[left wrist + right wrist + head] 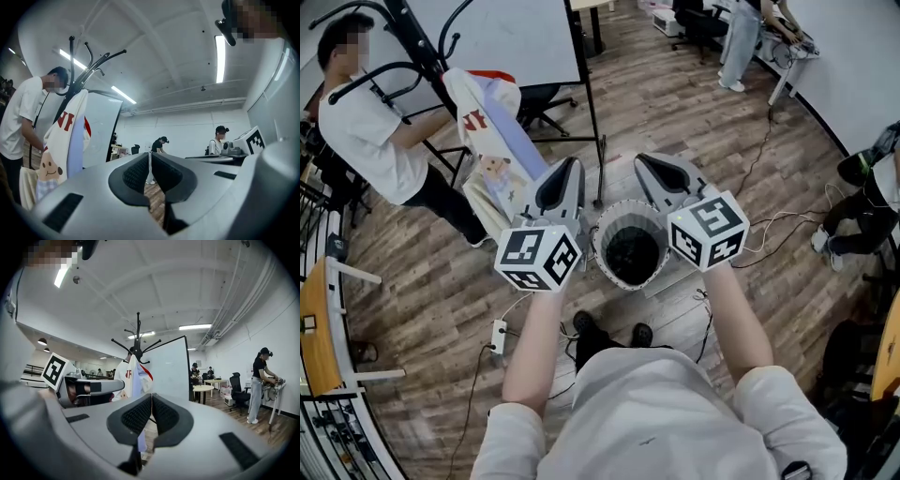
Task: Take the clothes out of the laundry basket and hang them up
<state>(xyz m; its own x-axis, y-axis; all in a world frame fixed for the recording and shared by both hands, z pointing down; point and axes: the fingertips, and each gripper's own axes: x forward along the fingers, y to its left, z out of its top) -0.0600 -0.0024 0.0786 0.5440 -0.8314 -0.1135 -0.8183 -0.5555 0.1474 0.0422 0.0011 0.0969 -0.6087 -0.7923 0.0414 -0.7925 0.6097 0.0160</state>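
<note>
1. Nearest is the wearer's white shirt (pixel 666 412). The left forearm (pixel 534 347) and right forearm (pixel 736 314) reach forward about level, flanking the laundry basket (pixel 600 246).
2. The left gripper (pixel 573 164) is left of the basket and the right gripper (pixel 643 159) right of it — both have their jaws pressed together on nothing.
3. The basket's inside is dark; I cannot tell whether clothes remain.
4. Beyond the basket, to its left, hung clothes (pixel 487 141) drape from the coat rack (pixel 422 42). They look soft, light and limp — best pinched at a collar or shoulder.
</note>
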